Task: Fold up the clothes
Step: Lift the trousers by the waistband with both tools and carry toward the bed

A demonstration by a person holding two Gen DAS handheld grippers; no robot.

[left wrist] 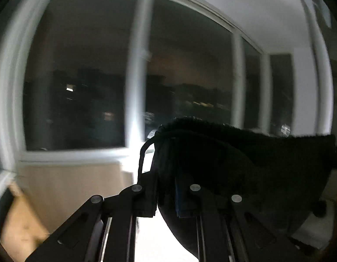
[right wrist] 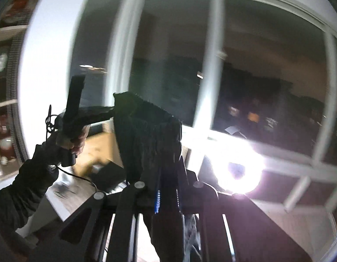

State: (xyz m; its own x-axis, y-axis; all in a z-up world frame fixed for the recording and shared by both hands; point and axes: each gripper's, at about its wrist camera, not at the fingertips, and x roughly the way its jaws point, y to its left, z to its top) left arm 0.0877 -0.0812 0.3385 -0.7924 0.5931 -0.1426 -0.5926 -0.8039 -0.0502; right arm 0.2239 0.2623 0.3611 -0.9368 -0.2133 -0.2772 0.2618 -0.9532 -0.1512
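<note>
A black garment is held up in the air between both grippers, in front of dark windows. In the left wrist view my left gripper is shut on one end of it, and the cloth stretches away to the right and hangs below. In the right wrist view my right gripper is shut on the other end of the garment, which bunches over the fingers and hangs down between them. The left gripper shows there too, held by a hand in a dark sleeve, with the taut cloth edge running to it.
Large white-framed windows with night outside fill both views. A bright lamp glare sits low on the right. A wooden surface with a dark flat object and cables lies below, and shelves stand at the far left.
</note>
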